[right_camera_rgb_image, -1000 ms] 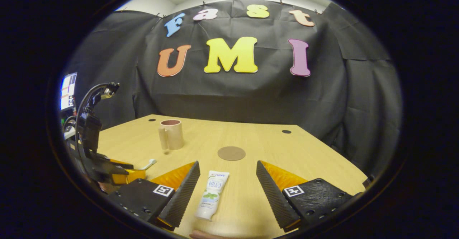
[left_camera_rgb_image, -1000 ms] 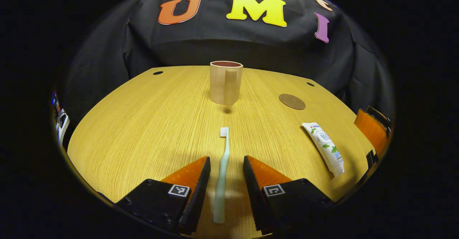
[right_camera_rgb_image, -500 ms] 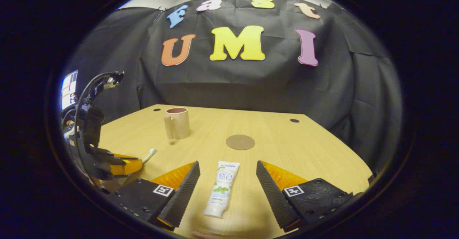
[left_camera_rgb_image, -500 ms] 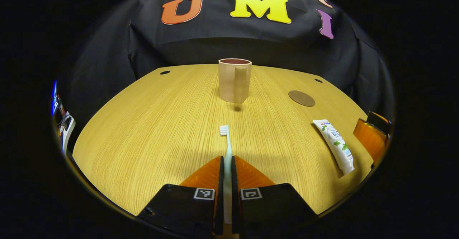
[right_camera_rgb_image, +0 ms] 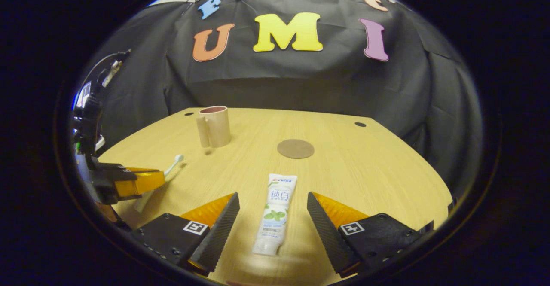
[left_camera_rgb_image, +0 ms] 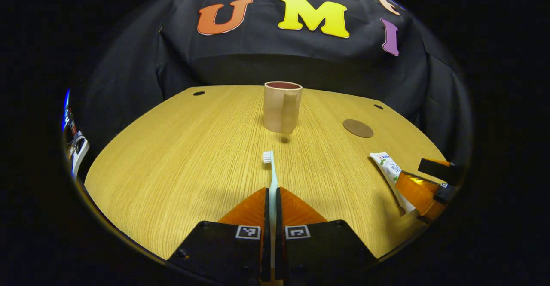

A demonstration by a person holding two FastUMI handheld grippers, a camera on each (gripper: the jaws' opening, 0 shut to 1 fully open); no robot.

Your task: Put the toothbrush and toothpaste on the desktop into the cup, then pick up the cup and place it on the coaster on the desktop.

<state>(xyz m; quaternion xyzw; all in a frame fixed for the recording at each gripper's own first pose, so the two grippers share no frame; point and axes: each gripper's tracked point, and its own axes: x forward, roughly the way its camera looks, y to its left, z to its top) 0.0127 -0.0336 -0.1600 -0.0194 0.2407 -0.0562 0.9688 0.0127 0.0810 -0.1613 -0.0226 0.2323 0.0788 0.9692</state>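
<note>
Left gripper (left_camera_rgb_image: pixel 271 200) is pinching the toothbrush (left_camera_rgb_image: pixel 270 170): both fingers press on the handle, and the bristled head sticks out ahead of the tips, pointing toward the cup (left_camera_rgb_image: pixel 282 113). In the right gripper view the same gripper (right_camera_rgb_image: pixel 146 178) appears at the left edge, holding the brush with its head tilted up off the table (right_camera_rgb_image: pixel 365 170).

Right gripper (right_camera_rgb_image: pixel 273 217) has its fingers spread wide, one on each side of the toothpaste (right_camera_rgb_image: pixel 275 213), which lies flat on the table between them without either finger touching it. The tube's cap end lies nearest the camera and its flat end points toward the coaster (right_camera_rgb_image: pixel 295 148). In the left gripper view this gripper (left_camera_rgb_image: pixel 423 183) sits at the right edge, over the near end of the tube (left_camera_rgb_image: pixel 389 168).

The cup stands upright toward the back of the table, its handle facing the left gripper. The coaster lies flat to the cup's right, well apart from it, bare.
</note>
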